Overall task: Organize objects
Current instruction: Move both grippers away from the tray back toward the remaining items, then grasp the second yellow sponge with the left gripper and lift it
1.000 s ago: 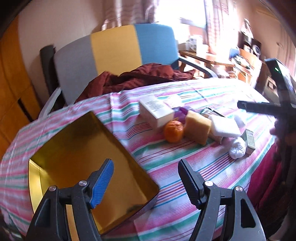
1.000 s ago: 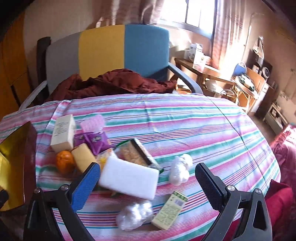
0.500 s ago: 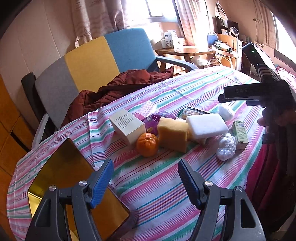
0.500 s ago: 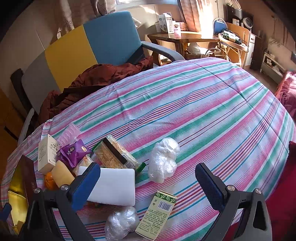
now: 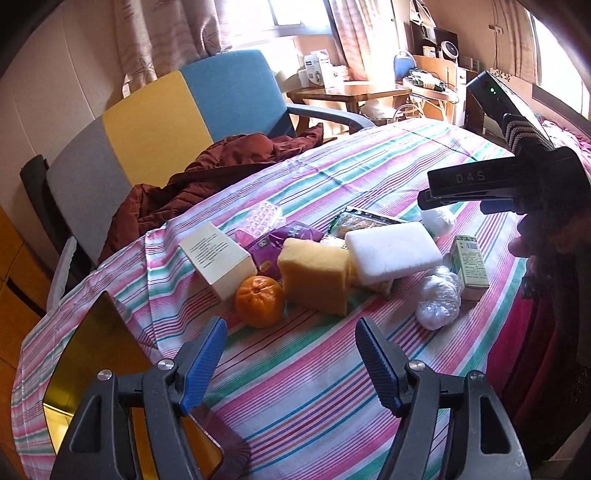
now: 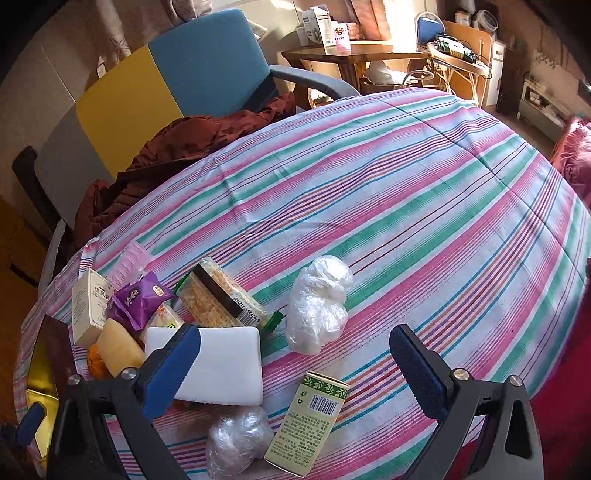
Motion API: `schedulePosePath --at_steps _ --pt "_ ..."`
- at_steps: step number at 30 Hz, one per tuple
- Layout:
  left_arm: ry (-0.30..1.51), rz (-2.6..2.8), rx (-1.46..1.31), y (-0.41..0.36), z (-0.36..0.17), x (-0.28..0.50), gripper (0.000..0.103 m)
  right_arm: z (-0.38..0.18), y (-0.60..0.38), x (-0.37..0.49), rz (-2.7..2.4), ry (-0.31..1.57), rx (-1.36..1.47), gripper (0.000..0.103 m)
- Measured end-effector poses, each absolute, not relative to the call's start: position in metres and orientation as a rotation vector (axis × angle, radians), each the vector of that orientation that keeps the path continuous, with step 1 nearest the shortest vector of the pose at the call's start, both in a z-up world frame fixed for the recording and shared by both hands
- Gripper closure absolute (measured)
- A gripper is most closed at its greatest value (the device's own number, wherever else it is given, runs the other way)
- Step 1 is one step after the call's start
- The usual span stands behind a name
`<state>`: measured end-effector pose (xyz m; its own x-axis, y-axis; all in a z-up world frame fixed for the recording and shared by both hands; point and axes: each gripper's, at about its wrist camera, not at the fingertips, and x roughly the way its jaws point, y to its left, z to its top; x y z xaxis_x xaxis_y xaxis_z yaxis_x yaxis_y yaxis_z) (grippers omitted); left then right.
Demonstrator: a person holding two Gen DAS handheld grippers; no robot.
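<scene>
Mandarin [image 5: 259, 301] round and orange beside yellow sponge [image 5: 314, 275], seemingly touching, both hand-held grippers [image 5: 288, 360] [image 6: 295, 365] spread, empty.

Both grippers nearer the orange [image 5: 259, 301]

Chair [image 5: 207, 110]: behind the table, back panels grey, yellow and blue.
Jacket [image 6: 177, 155]: dark red, crumpled on the chair seat.
Side table [image 6: 354, 51]: wooden, by the curtains [image 5: 354, 33], holding boxes [image 6: 317, 22].

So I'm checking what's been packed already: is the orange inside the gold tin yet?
No, the orange sits on the striped tablecloth beside the yellow sponge, outside the gold tin.
</scene>
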<state>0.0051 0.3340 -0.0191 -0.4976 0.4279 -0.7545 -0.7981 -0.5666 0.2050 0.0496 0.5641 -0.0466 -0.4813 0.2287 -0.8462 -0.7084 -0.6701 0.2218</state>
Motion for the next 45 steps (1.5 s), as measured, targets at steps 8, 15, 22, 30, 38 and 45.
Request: schedulePosePath --at_steps 8,15,22,30,38,45 --pt "0.615 2.043 -0.958 0.342 -0.033 -0.007 0.030 -0.052 0.569 0.050 2.148 0.797 -1.139 0.000" --pt "0.339 1.985 -1.134 0.325 -0.039 -0.032 0.032 -0.049 0.582 0.060 2.125 0.898 -1.060 0.001" --pt "0.384 1.977 -1.053 0.342 -0.029 -0.030 0.035 -0.051 0.583 0.058 2.125 0.933 -1.082 0.004" --pt "0.507 1.939 -1.036 0.388 -0.039 -0.061 0.033 -0.056 0.582 0.056 2.128 0.964 -1.119 0.004" --pt "0.554 1.869 -1.027 0.404 -0.066 -0.073 0.044 -0.052 0.579 0.053 2.198 1.001 -1.101 0.004" --pt "0.431 1.896 -0.957 0.371 -0.040 -0.057 0.047 -0.048 0.566 0.040 2.304 0.978 -1.133 0.004"
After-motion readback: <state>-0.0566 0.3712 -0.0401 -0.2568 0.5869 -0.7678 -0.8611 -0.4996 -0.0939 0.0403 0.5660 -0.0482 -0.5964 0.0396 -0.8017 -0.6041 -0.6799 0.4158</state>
